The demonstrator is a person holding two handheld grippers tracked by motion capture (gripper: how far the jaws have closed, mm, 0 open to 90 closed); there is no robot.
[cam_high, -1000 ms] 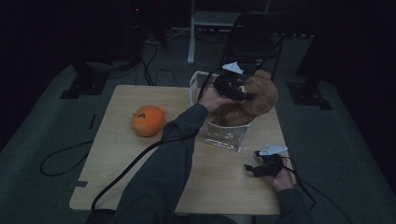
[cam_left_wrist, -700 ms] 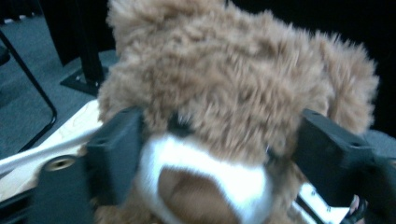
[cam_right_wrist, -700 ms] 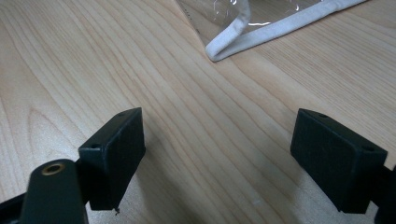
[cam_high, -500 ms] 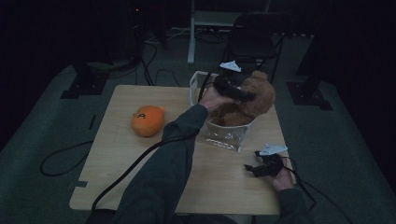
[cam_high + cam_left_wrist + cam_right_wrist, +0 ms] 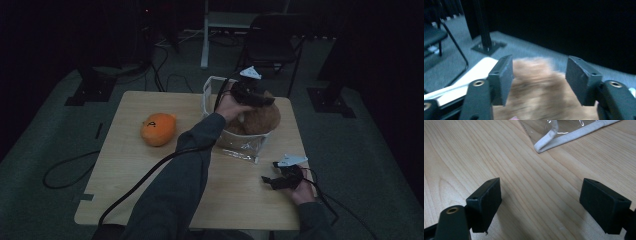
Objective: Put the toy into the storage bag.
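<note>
Orange pumpkin-like toy lies alone toward the table's left side. Farther right, the left gripper hangs over the brown plush toy, which sits in the clear bag; its jaws have just been narrowing and stand half-open, the fur between them, the pads apparently not pressing. To seat the plush well, I would push it down centrally, keeping the bag's rim clear. At the right edge, the right gripper rests wide apart on bare wood, free to steady the bag.
</note>
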